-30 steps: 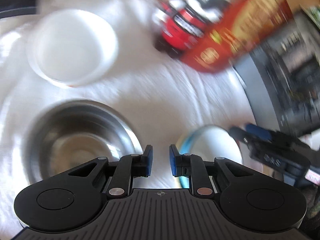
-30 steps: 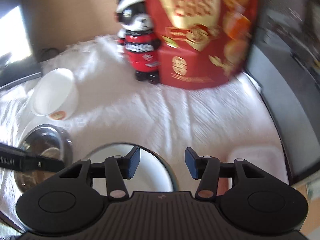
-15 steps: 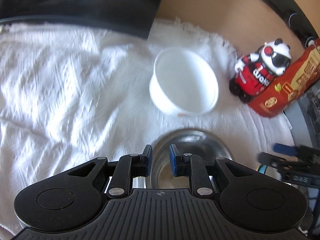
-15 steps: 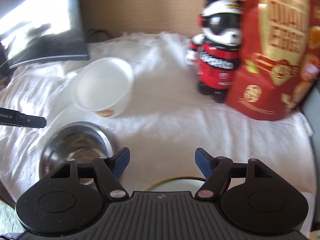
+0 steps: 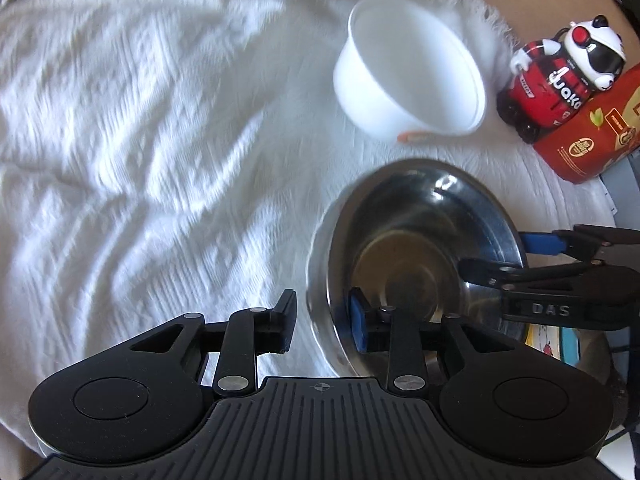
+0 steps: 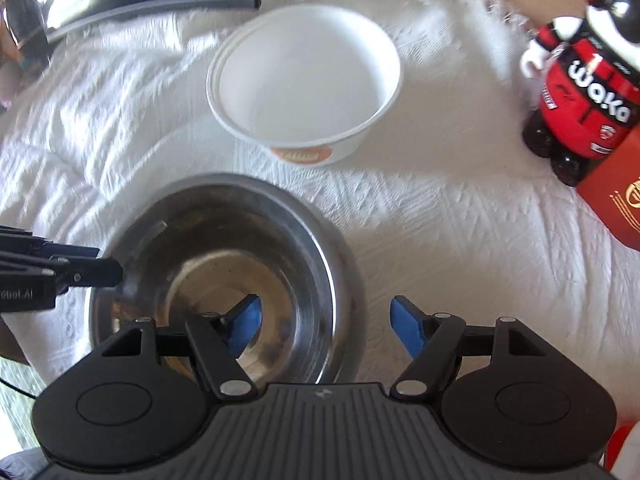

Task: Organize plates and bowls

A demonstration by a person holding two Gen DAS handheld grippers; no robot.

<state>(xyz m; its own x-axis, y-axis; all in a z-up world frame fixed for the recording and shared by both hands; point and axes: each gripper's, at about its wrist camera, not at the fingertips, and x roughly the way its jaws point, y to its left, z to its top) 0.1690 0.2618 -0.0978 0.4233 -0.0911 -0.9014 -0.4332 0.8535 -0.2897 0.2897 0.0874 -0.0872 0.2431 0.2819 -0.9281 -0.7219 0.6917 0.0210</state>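
The steel bowl (image 5: 416,256) sat on the white cloth (image 5: 140,140), with the white bowl (image 5: 408,68) just beyond it and apart from it. The left gripper (image 5: 322,326) was open, its jaws straddling the steel bowl's near rim: one finger outside the wall, the blue-padded one inside. No squeeze on the rim showed. The right gripper (image 6: 324,326) was also open, wider, straddling the opposite rim, its left finger over the bowl's hollow and its right finger over the cloth.

The step in hand looked like taking the steel bowl by its rim, probably to nest or stack it with the white bowl. To do it well, the left jaws should settle lower so the pads overlap the wall fully before closing. The steel is smooth and sloped, so a shallow pinch would likely slip or tip the bowl. Both grippers should close evenly and lift level, since the cloth is soft and creased and could drag on the base. The panda toy (image 6: 580,80) and red box (image 5: 592,136) stood close to the white bowl, so the carry path should stay clear of them.
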